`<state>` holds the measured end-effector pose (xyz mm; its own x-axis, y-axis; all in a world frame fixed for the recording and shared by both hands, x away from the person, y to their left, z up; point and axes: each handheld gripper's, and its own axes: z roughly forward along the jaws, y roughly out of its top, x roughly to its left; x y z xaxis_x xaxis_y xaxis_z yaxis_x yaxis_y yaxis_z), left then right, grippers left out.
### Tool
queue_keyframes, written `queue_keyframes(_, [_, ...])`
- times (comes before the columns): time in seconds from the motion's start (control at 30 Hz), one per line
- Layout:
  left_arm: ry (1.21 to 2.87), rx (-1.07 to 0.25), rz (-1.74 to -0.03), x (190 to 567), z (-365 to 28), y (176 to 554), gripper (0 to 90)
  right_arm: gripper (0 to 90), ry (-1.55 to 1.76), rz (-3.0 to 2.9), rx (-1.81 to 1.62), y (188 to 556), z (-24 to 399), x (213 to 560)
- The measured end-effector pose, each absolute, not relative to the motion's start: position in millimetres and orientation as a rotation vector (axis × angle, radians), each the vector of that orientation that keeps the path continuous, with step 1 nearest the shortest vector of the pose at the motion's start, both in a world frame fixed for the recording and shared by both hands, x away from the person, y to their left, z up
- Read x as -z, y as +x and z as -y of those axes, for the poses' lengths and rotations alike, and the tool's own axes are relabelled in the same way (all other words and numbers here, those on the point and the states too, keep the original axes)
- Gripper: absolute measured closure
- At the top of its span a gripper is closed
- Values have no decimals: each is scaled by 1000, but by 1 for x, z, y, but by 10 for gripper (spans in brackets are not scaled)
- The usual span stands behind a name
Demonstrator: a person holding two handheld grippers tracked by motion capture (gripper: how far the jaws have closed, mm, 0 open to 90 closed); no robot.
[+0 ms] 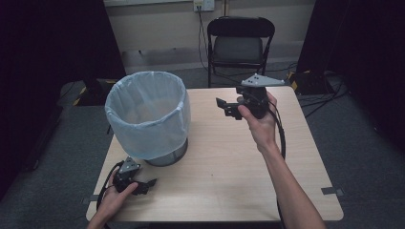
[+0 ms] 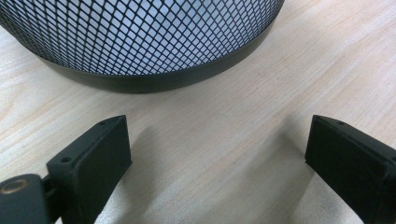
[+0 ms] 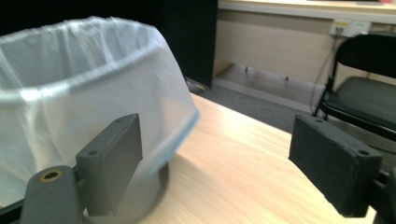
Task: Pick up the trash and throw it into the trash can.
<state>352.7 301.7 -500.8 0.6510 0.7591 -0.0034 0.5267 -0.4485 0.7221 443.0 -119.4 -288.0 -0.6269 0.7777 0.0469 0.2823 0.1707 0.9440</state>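
Observation:
A black mesh bin lined with a pale translucent bag stands on the left half of the wooden table. My left gripper rests low by the table's front left corner, just in front of the bin, jaws open and empty. In the left gripper view the left gripper faces the bin's mesh base across bare wood. My right gripper is held above the table's far middle, to the right of the bin and pointing left toward it. The right gripper is open with nothing between its pads, and the bagged bin lies ahead on its left.
A black folding chair stands beyond the table's far edge, also seen as the chair in the right gripper view. Cables and a dark box lie on the floor at the back right. Dark curtains flank both sides.

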Motion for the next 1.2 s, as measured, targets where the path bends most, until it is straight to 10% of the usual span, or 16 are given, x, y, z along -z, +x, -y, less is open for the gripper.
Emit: queue_keyframes(1.2, [2157, -421, -995, 501, -302, 353, 63, 138, 1325, -2042, -1111, 385, 205, 431])
